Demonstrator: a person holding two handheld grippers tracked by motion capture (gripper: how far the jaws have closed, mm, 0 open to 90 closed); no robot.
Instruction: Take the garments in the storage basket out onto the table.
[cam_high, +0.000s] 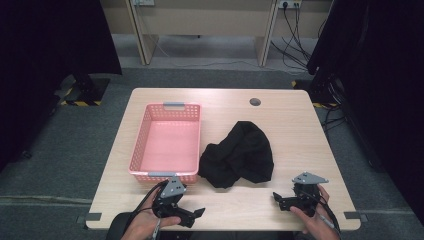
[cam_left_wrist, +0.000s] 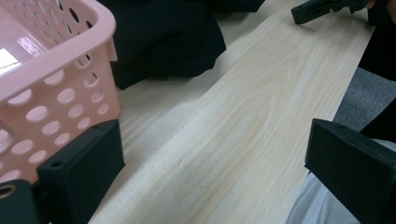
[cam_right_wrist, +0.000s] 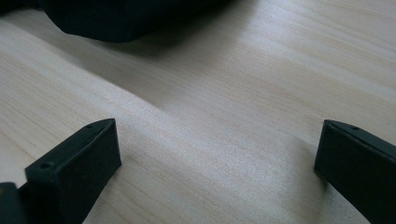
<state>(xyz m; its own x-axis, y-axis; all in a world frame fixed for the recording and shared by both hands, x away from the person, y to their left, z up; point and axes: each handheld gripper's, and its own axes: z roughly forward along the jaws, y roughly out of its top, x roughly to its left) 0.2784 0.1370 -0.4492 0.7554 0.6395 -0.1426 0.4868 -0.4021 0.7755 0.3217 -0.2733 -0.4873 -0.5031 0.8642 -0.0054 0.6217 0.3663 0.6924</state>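
Beside the pink basket (cam_high: 170, 142), black cloth (cam_high: 239, 155) lies crumpled, lengthwise front-to-back.

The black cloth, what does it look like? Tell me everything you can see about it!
The cloth is plain black, soft-looking fabric, crumpled into a loose heap with folds and a rounded hump at its far end. It lies on the wooden table, near the middle, right beside the pink basket; its left edge looks to reach the basket's near corner, though I cannot tell if they touch. Neither gripper touches it; both are nearer the table's front edge.
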